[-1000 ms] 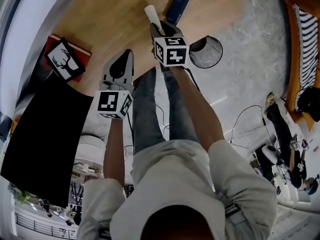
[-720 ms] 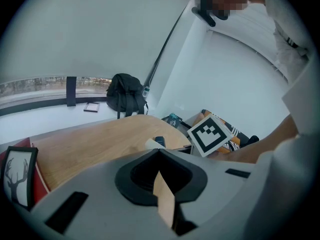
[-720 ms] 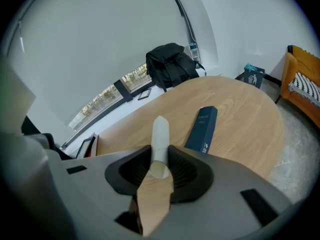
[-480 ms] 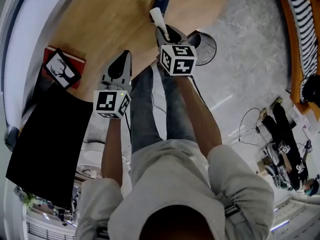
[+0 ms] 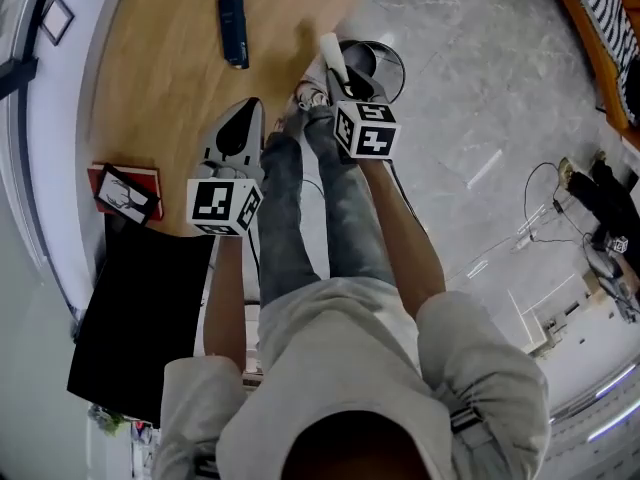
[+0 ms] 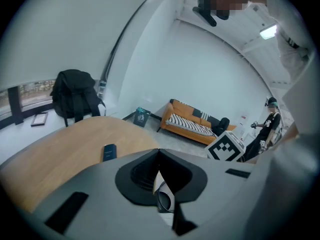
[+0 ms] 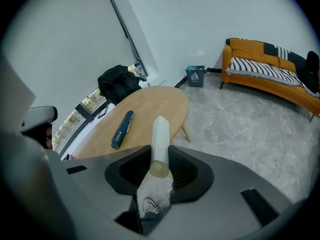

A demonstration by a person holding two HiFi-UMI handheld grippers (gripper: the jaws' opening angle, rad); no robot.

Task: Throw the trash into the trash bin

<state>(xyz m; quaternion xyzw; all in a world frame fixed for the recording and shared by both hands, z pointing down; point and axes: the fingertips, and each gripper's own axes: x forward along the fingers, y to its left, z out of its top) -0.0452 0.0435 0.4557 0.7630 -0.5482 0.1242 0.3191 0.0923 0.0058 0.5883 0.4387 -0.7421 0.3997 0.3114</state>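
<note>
My right gripper (image 5: 345, 76) (image 7: 159, 171) is shut on a piece of trash: a white paper roll (image 5: 332, 52) (image 7: 160, 136) that sticks out past the jaws, with crumpled paper (image 7: 151, 200) behind it. In the head view it hangs over the near rim of a round black wire trash bin (image 5: 390, 60) that stands on the grey floor by the wooden table (image 5: 180, 88). My left gripper (image 5: 245, 113) (image 6: 159, 156) is further left, above the table's edge; its jaws meet and hold nothing.
A dark blue flat object (image 5: 232, 28) (image 7: 122, 129) lies on the table. A red book with a deer picture (image 5: 125, 193) sits at its left end. The person's legs and shoes (image 5: 305, 98) stand between the grippers. An orange sofa (image 7: 270, 74), a black backpack (image 7: 120, 81) and floor cables (image 5: 560, 183) surround.
The whole view has swung away from the table. My right gripper, with the roll in it, has gone from above the table's edge to above the bin's rim. The left gripper moved along.
</note>
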